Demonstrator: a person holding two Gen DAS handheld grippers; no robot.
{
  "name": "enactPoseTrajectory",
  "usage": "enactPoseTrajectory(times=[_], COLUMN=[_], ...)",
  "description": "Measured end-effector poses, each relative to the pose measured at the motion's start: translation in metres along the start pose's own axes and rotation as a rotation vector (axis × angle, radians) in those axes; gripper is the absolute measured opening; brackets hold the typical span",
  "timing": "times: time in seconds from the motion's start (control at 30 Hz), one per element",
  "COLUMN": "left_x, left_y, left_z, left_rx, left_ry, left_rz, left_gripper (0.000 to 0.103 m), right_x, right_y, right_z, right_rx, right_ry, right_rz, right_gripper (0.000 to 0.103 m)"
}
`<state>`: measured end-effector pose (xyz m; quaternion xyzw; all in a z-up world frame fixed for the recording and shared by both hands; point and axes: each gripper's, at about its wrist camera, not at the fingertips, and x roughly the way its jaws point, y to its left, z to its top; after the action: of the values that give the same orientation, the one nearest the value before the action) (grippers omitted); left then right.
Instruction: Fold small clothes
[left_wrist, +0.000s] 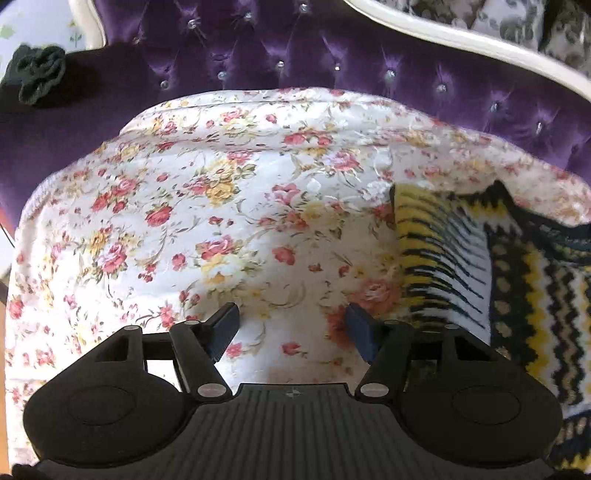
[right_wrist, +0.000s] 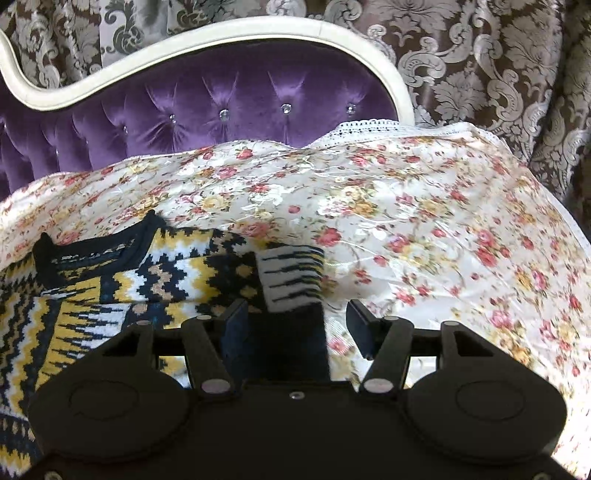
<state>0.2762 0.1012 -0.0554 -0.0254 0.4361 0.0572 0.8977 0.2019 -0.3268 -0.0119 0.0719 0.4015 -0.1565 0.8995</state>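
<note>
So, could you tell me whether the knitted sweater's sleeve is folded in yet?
Folded in: sweater sleeve shows its reverse side across the body.

No readable text, labels, brand names, numbers or signs anywhere in either view.
</note>
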Motion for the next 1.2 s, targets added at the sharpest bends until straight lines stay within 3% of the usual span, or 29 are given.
enactPoseTrajectory(times=[0.23,0.5,0.63,0.87,1.2], left_x=[-0.036,-0.105,-0.138,-0.184,-0.213], left_y=[0.020,0.022,0.020,0.018,0.014], left_z=[-0.004,-0.025,-0.044,-0.088,-0.154], left_rx=[-0.012,0.020,0.046,0.097,0.119], left_ry=[-0.032,-0.083,-0.096,-0.117,-0.062], left_rz=[-0.039,-0.167,-0.212,-0.245,-0.310], left_gripper=[0.062,0.062,0.062,0.063,0.063], right_x=[-0.023,-0.075,-0.107,-0.155,-0.180], right_y=[0.004,0.001,-0.003,-0.012,-0.029], right_z=[-0.011,-0.035,-0.054,-0.094,-0.166], right_rx=[0.011,0.071,0.076,0.073,0.119], right_ry=[-0.004,0.005,0.007,0.014,0.152], right_rz=[0.095,0.241,0.278,0.312,0.348], right_gripper=[0.065,0.067,0.074,0.078,0.078])
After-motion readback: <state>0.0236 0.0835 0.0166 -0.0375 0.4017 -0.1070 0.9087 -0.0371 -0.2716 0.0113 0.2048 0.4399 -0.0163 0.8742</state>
